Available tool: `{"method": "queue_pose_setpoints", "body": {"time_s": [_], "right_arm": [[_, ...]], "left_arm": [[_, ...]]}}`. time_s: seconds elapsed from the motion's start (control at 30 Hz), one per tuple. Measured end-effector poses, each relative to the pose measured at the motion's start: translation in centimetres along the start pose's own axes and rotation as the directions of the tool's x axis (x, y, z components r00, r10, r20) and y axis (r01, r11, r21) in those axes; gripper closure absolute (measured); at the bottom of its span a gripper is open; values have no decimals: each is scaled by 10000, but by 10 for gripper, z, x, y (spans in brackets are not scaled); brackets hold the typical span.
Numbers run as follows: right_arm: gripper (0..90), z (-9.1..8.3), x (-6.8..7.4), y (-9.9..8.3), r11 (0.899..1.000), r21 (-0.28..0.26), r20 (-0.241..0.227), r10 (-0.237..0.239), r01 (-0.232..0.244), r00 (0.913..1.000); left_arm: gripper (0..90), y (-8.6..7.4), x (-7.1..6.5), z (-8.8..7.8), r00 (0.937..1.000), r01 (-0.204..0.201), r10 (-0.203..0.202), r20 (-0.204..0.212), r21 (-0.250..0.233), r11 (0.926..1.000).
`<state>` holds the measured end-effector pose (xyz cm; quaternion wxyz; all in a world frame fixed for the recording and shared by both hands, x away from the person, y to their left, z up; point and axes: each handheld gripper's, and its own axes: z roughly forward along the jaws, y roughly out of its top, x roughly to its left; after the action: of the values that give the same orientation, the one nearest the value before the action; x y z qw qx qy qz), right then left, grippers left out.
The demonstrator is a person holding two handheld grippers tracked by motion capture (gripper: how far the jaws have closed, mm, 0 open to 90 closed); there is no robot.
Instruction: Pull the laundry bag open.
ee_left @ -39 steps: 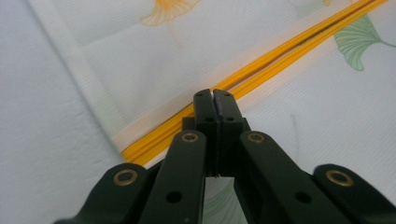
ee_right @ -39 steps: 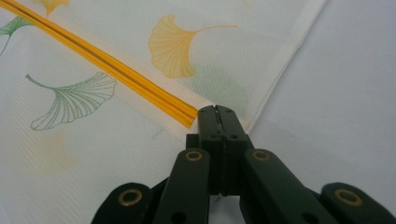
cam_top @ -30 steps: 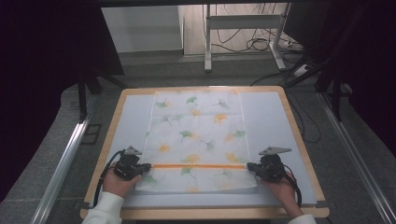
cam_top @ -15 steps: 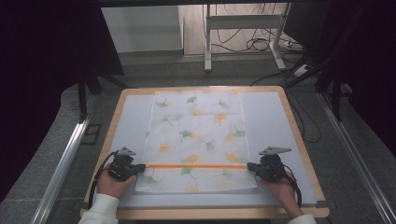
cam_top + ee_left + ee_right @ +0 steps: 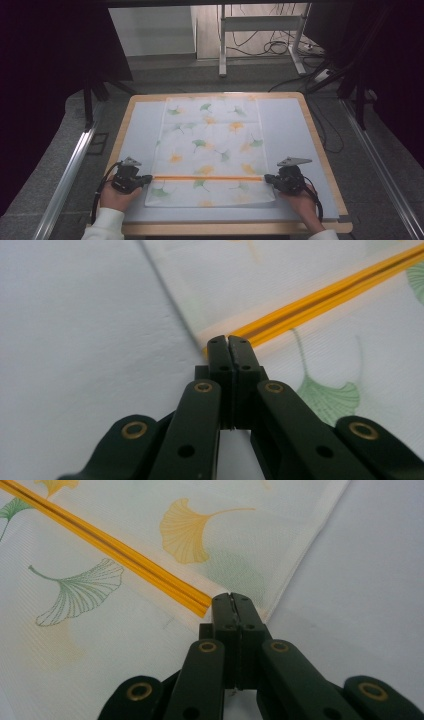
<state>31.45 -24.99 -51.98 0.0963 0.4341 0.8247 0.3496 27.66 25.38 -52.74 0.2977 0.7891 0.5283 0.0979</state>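
Note:
A pale cloth (image 5: pixel 210 135) printed with green and orange ginkgo leaves lies flat on the light mat (image 5: pixel 285 125), its long side running away from me. An orange hem stripe (image 5: pixel 207 177) crosses it near the front. My left gripper (image 5: pixel 148 178) is shut at the stripe's left end, on the cloth's edge. In the left gripper view the jaws (image 5: pixel 228 340) meet right where the orange stripe (image 5: pixel 320 305) ends. My right gripper (image 5: pixel 267 178) is shut at the stripe's right end. Its jaws (image 5: pixel 231 597) pinch the cloth's edge (image 5: pixel 295 555) beside the stripe (image 5: pixel 125 555).
The wooden table rim (image 5: pixel 320 150) frames the mat. Bare mat lies on both sides of the cloth. Metal rails (image 5: pixel 65 180) run along the floor left and right. A stand's legs (image 5: pixel 222 45) and cables (image 5: pixel 270 47) sit beyond the far edge.
My left gripper has shifted slightly to the left, drawing the orange stripe's left end with it. The right gripper has stayed put.

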Motion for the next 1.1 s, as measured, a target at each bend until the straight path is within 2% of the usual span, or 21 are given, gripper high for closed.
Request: {"method": "queue_pose_setpoints", "body": {"time_s": [0.1, 0.43, 0.73, 0.8, 0.83, 0.87, 0.9, 1.0, 1.1], "right_arm": [[899, 0, 0, 0, 10000, 4, -5, -15, 15, 10000], [899, 0, 0, 0, 10000, -2, -20, 3, -3, 10000], [897, -1, 1, -1, 9992, -136, 65, -374, 375, 9993], [895, -2, 1, -2, 9992, -178, 53, -365, 366, 9993], [891, -2, 1, -3, 9988, -232, 22, -441, 442, 9990], [853, -3, 1, -3, 9982, -313, 14, -521, 521, 9986], [776, -5, 1, -4, 9975, -450, -161, -548, 540, 9984], [688, -9, 5, -4, 9943, -798, -39, -712, 707, 9975], [615, -12, 7, -4, 9913, -1052, -29, -803, 796, 9968]], "left_arm": [[900, -3, 7, 0, 9981, 352, -350, 498, -34, 9994], [900, -3, 5, 0, 9989, 259, -255, 401, -88, 9996], [882, -4, 6, 0, 9989, 60, -45, 462, -322, 9995], [834, -4, 5, 0, 9995, -62, 74, 299, -393, 9992], [782, -5, 4, -1, 9998, -76, 86, 191, -525, 9986], [729, -5, 4, -2, 9997, -34, 53, 227, -827, 9966], [650, -5, 3, -4, 9996, -46, 77, 264, -1156, 9933], [552, -4, 0, -9, 9998, -203, 215, 43, -1893, 9817], [484, -3, -2, -11, 9994, -349, 344, -60, -2048, 9782]]}}
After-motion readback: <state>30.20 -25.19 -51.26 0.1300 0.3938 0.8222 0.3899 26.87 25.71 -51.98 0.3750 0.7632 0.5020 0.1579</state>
